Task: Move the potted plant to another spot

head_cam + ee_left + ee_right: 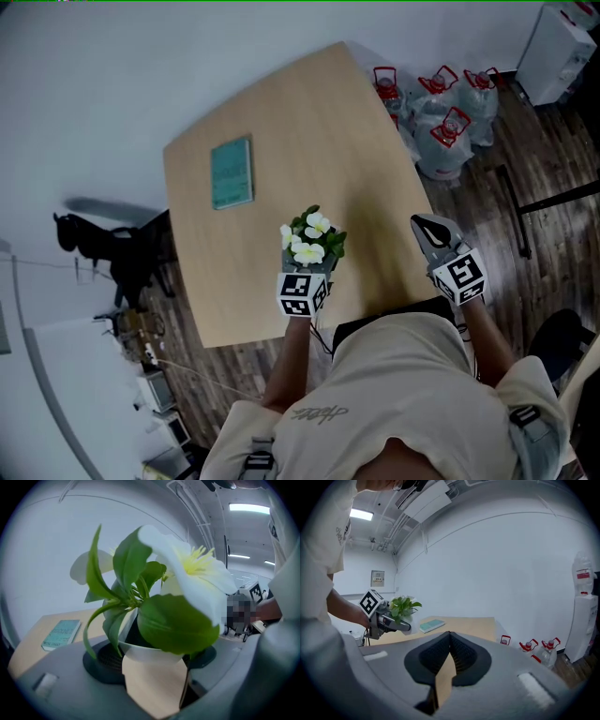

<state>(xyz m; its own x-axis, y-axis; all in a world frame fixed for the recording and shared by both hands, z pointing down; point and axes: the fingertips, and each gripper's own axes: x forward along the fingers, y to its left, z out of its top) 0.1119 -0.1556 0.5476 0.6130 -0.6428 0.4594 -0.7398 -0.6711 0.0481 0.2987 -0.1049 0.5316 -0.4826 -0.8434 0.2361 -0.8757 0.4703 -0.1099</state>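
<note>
The left hand-held gripper [311, 270] pinches the white pot of the green-leaved, white-flowered potted plant [312, 239] over the near part of the light wooden tabletop [309, 122]. The right hand-held gripper [425, 223] is pressed together, empty.

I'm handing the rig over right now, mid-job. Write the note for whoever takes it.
Left gripper: jaws shut on the potted plant, over the near part of the table; the pot looks lifted off it.
Right gripper: jaws together, nothing between them, held by the table's right edge.
Teal book: lying farther up the table.
Done: plant grasped.
Left: carry it to a bare spot, set it down upright, release.
</note>
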